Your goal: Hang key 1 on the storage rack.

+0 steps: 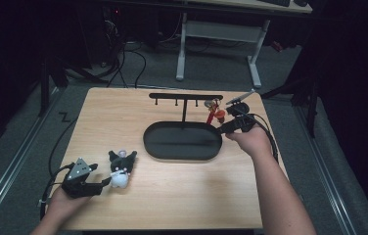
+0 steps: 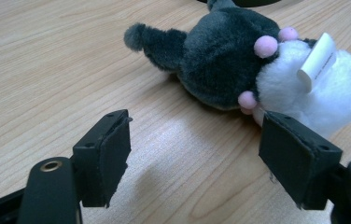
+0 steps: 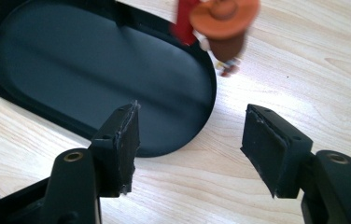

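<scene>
A black and white plush toy lies on the wooden table at the front left. My left gripper stands open just to its left, resting low on the table. In the left gripper view the plush toy lies ahead and to the right of the gripper; one jaw is close against its white part and nothing is between the pads. A small red and orange figure hangs at the right end of the black hook stand. My right gripper is open just beside it, and the figure hangs a little ahead of the gripper.
The stand's post rises from a black oval tray in the middle of the table; the tray's edge lies under my right gripper's left jaw. Beyond the table's far edge are a white desk frame and cables on the floor.
</scene>
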A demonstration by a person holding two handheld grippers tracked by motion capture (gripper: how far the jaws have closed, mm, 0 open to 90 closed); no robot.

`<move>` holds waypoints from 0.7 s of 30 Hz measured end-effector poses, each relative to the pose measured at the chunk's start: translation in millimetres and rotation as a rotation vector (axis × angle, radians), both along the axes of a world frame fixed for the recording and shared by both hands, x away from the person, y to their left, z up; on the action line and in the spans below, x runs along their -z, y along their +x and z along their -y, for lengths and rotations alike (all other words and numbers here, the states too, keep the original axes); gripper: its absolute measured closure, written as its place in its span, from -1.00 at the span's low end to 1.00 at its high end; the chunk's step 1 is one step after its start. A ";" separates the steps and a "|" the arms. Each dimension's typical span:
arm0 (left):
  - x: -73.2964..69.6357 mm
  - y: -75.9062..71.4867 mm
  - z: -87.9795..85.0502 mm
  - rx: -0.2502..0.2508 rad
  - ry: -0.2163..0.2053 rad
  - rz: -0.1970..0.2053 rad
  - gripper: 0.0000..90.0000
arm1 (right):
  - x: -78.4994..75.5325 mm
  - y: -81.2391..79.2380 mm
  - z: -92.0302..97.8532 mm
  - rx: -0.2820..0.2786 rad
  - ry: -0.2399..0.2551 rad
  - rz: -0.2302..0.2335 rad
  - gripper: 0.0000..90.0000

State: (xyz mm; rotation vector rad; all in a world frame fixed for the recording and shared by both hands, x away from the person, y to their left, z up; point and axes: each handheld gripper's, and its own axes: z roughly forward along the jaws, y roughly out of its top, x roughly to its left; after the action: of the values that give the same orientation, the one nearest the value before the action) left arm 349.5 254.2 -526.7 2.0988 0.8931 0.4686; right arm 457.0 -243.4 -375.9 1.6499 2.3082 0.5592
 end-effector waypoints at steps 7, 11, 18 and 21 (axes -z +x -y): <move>-0.3 -0.4 0.2 -0.003 0.006 0.000 -0.44 | 20.5 -27.1 9.5 -0.026 -0.045 0.077 -0.25; 0.1 -0.3 -0.1 -0.010 0.002 0.000 -0.44 | 31.3 -41.7 14.8 -0.037 -0.035 0.135 -0.25; 0.2 -0.5 0.8 -0.010 0.007 -0.001 -0.44 | 60.9 -76.9 24.3 -0.015 0.027 0.213 -0.24; 0.0 -0.6 0.6 -0.012 0.010 -0.002 -0.44 | 73.2 -91.9 24.5 -0.019 0.023 0.251 -0.24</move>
State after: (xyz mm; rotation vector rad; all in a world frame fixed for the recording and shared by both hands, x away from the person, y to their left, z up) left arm 349.0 253.6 -526.7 2.1042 0.9067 0.4781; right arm 365.1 -267.9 -449.1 1.4743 2.1445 0.7538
